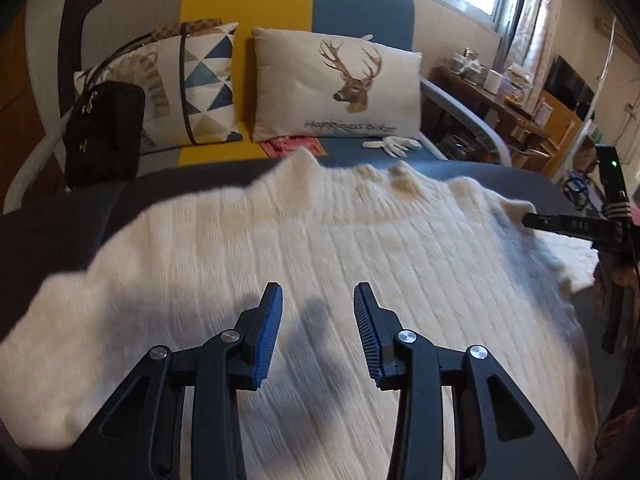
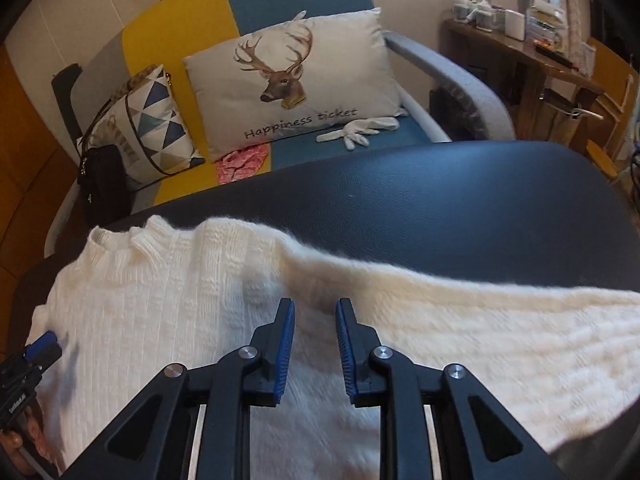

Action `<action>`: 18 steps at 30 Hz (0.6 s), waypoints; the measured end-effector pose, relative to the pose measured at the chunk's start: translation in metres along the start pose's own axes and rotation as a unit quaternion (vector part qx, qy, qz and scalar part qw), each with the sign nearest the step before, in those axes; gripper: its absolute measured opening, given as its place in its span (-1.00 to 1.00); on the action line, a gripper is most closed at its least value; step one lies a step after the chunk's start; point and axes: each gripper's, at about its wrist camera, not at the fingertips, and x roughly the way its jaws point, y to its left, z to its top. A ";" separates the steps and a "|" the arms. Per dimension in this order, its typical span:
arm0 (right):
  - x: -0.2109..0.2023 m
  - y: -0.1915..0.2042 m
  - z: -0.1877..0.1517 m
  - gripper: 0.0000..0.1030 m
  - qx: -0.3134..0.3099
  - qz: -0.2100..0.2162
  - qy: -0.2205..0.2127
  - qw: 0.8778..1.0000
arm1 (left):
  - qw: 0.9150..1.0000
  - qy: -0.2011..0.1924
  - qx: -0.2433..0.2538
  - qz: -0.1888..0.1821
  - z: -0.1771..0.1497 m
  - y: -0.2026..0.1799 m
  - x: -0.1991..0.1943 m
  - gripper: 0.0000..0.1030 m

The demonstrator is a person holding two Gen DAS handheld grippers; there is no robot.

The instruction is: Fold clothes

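The left claw (image 1: 318,292) hangs over the middle of a white ribbed knitted sweater (image 1: 304,264), its blue-padded fingers (image 1: 269,336) standing apart with nothing between them and not touching the knit. The right claw (image 2: 315,308) hovers over the same sweater (image 2: 168,304) near where the right sleeve leaves the body; its fingers are also apart, by a narrower gap, and hold nothing. In the left wrist view the right claw (image 1: 528,220) shows at the right edge, its tip just at the sweater's shoulder; whether it touches the wool there cannot be told.

The sweater lies spread flat on a dark, smooth, round-edged worktop (image 2: 460,208), collar at the far side, one sleeve stretched out to the right.

Beyond the worktop stands a sofa with grey, yellow and blue panels (image 1: 360,4). On it lean a pale cushion printed with a deer's head (image 1: 340,84) and, to its left, a cushion with blue and grey triangles (image 1: 204,80). A black handbag (image 1: 104,132) sits at the sofa's left end. A white glove (image 1: 394,145) and a pink cloth (image 2: 240,164) lie on the seat before the deer cushion. A cluttered wooden side table (image 2: 520,52) stands at the far right.
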 end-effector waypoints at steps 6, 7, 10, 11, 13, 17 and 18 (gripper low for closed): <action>0.017 -0.018 0.014 -0.66 0.013 -0.021 -0.007 1.000 | 0.999 0.018 -0.022 0.037 0.006 0.021 0.037 -0.22; 0.017 -0.018 0.015 -0.67 0.012 -0.021 -0.006 1.000 | 0.999 0.013 -0.023 0.037 0.006 0.022 0.037 -0.22; 0.008 -0.011 0.015 -0.66 -0.001 -0.024 -0.004 1.000 | 0.999 0.002 -0.040 0.016 0.005 0.024 0.029 -0.22; 0.004 -0.007 0.015 -0.66 -0.004 -0.021 -0.006 1.000 | 0.999 -0.006 -0.047 0.010 0.006 0.025 0.024 -0.22; -0.005 0.005 0.014 -0.60 -0.015 -0.001 -0.022 1.000 | 0.999 -0.019 -0.049 0.001 0.009 0.022 0.018 -0.22; -0.008 0.048 0.017 -0.60 -0.066 0.062 -0.026 0.996 | 0.999 -0.028 -0.033 -0.008 0.023 0.006 0.018 -0.22; -0.004 0.059 0.018 -0.60 -0.079 0.066 -0.022 0.994 | 0.999 -0.025 -0.027 -0.005 0.026 0.002 0.021 -0.22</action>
